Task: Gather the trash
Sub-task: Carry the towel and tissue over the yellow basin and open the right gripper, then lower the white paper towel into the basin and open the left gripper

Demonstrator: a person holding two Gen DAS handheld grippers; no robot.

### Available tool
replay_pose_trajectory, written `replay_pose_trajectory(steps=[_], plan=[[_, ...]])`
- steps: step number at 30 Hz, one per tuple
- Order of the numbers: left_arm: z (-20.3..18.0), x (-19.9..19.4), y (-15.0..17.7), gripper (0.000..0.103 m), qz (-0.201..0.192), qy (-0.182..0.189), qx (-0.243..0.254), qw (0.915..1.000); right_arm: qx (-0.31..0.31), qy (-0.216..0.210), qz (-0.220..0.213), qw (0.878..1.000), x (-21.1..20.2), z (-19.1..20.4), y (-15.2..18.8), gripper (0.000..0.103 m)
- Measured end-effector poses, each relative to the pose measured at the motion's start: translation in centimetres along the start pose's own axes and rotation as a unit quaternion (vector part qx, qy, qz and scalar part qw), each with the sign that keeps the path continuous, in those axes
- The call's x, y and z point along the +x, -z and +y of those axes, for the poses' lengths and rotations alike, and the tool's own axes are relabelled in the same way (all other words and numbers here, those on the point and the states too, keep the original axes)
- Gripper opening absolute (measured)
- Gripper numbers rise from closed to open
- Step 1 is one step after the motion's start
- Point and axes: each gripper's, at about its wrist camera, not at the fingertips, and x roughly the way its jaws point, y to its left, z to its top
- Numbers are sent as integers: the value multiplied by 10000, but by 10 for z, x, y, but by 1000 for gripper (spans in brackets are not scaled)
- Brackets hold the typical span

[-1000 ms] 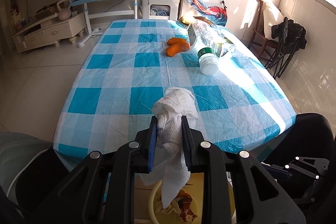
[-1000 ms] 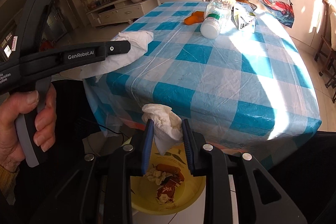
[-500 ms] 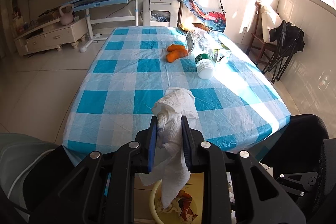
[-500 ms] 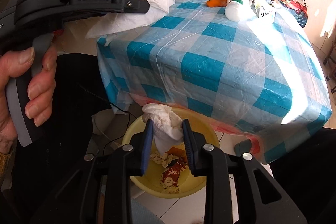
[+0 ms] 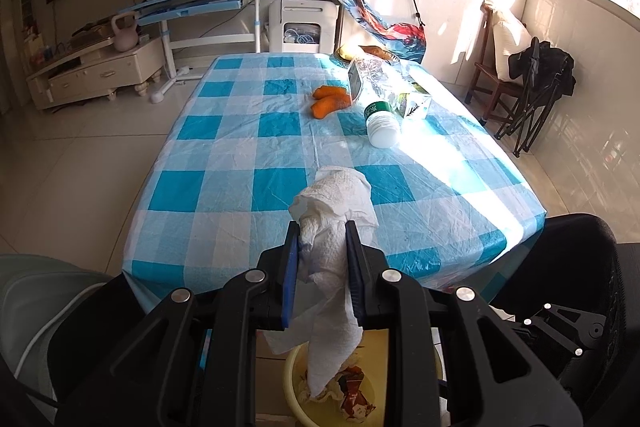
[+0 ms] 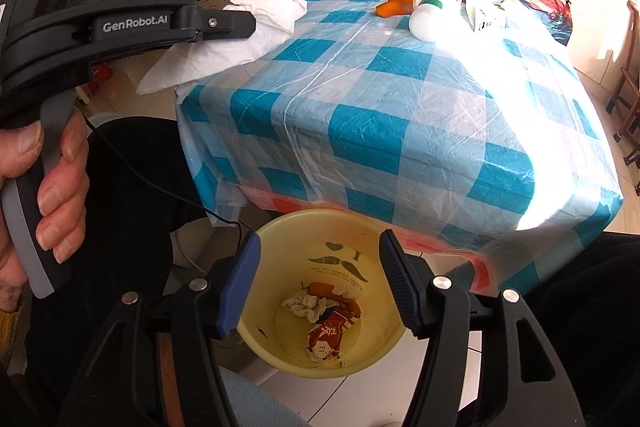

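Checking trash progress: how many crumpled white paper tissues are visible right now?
2. One paper towel is clamped in the left gripper. One crumpled tissue lies in the yellow bin below the opening, empty right gripper. Others may be buried.

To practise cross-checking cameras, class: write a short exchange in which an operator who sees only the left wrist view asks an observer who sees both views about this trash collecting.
Operator: My left tool grips a paper towel. Where is the right tool?
Observer: The right tool hangs over the yellow bin, its jaws opening with nothing between them.
Operator: My towel hides most of the bin. What's inside?
Observer: Crumpled tissue lies beside a red wrapper on the bottom.
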Motion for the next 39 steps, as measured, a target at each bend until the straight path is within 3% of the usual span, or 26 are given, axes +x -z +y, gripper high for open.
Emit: replay_pose_trajectory(steps=[18,34,37,39], plan=[[-19,3,39,22,424,233,231,9986,870,79,-1013,9910,-34,-30,-5,73],[-38,20,77,22,1045,490,627,9913,1068,197,-1261,9860,-43,-39,-3,79],[-39,23,82,26,1178,523,679,9893,1078,204,-1267,9858,-43,-38,-2,79],[-40,24,84,39,1224,505,714,9886,1077,203,-1265,9859,-43,-38,-2,79]])
